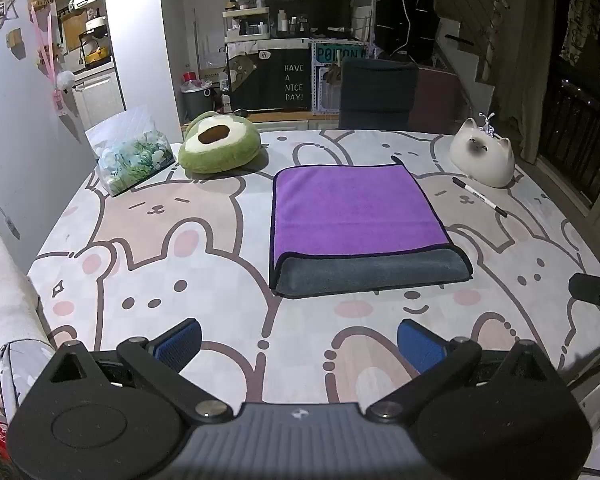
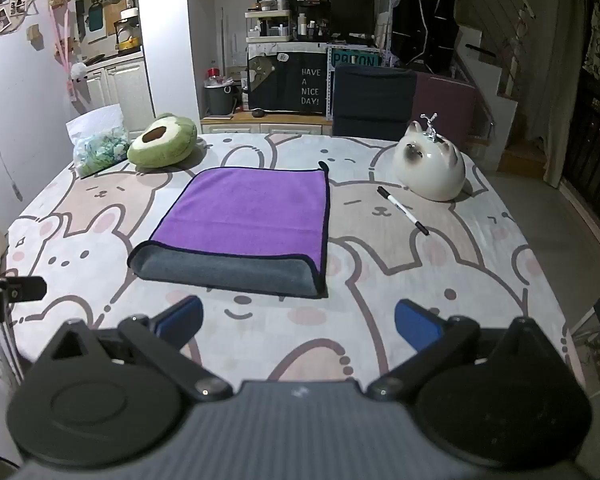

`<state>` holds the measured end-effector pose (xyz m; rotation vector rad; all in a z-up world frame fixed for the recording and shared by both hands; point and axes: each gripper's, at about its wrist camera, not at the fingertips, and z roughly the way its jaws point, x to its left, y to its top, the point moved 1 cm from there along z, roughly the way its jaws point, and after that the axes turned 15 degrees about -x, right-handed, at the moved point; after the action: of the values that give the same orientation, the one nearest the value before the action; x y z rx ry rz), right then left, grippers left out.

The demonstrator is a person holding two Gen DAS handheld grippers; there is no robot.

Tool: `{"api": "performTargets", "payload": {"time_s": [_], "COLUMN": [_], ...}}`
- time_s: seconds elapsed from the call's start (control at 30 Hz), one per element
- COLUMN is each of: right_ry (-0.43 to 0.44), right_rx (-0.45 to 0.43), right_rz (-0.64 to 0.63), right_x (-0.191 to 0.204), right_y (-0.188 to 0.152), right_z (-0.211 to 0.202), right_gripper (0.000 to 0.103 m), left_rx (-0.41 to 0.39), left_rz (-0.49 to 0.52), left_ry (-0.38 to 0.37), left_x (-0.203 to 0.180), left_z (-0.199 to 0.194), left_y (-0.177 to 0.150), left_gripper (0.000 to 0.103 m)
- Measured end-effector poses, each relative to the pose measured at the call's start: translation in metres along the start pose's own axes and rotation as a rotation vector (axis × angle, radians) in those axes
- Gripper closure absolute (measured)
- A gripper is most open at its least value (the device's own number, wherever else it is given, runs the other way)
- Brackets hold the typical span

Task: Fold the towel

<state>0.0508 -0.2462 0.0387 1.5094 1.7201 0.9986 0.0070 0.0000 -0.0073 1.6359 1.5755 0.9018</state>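
A purple towel with a grey underside lies folded on the table, its grey fold edge toward me. It also shows in the right wrist view. My left gripper is open and empty, above the table's near part, short of the towel's grey edge and a little to its left. My right gripper is open and empty, above the near part of the table, short of the towel and a little to its right. Neither gripper touches the towel.
A green avocado plush and a clear bag sit at the far left. A white cat-shaped ornament and a marker pen lie at the far right. A dark chair stands behind the table.
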Motion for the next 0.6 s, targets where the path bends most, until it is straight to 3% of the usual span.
{"api": "performTargets", "payload": {"time_s": [0.6], "right_ry": [-0.002], "right_rx": [0.000], "right_rz": [-0.002], "right_x": [0.0001], "right_y": [0.0002], "right_z": [0.0005], "right_gripper": [0.000], "left_rx": [-0.003], "left_rz": [0.003], "left_ry": [-0.001], "left_x": [0.0027], "left_z": [0.0007], "left_y": [0.0025], "left_gripper": [0.000]}}
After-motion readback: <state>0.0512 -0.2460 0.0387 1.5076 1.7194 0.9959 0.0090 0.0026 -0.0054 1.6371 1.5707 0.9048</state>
